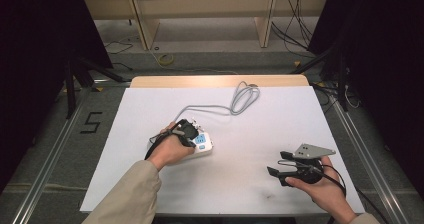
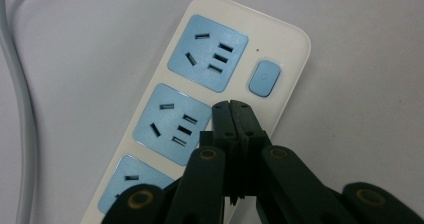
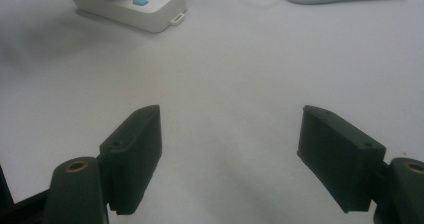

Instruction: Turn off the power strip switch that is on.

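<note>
On the white, matte table point(image 1: 240, 184), left of centre, the power strip point(image 2: 165, 109) is lying flat: a glossy cream plastic bar with rounded corners, carrying square pale-blue socket panels in a row and small rounded blue switch buttons point(image 2: 264, 78) beside them. I am holding my left gripper point(image 2: 234, 109) over it, its two black, hard plastic jaws pressed together with nothing between them, the tips sitting at the strip's face beside the middle socket panel; I cannot tell whether they are touching it. From the strip's far end a smooth grey cable point(image 1: 240, 101) is running across the table and doubling into a loose loop near the far edge. I am keeping my right gripper point(image 3: 230, 154) well apart, near the table's right front, its blocky black jaws standing wide over bare surface.
</note>
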Demonstrator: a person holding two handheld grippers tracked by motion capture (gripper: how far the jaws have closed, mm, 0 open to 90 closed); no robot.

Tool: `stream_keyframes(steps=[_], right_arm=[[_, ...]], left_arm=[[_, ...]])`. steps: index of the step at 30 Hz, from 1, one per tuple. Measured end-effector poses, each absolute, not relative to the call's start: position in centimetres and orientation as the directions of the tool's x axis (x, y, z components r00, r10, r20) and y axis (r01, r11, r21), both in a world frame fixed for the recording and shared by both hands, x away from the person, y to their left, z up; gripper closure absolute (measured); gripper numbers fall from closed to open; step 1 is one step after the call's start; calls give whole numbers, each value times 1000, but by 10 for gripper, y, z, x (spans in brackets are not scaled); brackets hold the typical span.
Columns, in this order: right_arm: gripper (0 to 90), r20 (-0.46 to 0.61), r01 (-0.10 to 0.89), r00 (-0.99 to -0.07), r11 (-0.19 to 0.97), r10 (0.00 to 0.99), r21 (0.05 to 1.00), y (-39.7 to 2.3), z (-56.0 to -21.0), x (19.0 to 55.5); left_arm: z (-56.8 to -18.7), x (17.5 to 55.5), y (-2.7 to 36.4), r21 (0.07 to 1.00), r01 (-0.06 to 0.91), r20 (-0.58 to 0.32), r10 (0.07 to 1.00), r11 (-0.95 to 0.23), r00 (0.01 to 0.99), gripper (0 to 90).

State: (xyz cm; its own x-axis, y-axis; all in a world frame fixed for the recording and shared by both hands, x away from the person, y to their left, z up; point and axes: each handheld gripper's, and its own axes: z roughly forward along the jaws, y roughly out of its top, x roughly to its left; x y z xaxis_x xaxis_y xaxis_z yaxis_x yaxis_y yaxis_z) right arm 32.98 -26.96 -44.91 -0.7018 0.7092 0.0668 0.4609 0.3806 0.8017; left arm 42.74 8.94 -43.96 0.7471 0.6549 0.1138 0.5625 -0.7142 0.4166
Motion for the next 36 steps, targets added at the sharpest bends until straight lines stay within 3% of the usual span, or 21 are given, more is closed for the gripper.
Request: stream_keyframes(steps=[36], right_arm=[[261,68,459,-703,379,708,804,-269,-449,329]], left_arm=[[-439,428,91,413,561,111,651,-717,751,900]])
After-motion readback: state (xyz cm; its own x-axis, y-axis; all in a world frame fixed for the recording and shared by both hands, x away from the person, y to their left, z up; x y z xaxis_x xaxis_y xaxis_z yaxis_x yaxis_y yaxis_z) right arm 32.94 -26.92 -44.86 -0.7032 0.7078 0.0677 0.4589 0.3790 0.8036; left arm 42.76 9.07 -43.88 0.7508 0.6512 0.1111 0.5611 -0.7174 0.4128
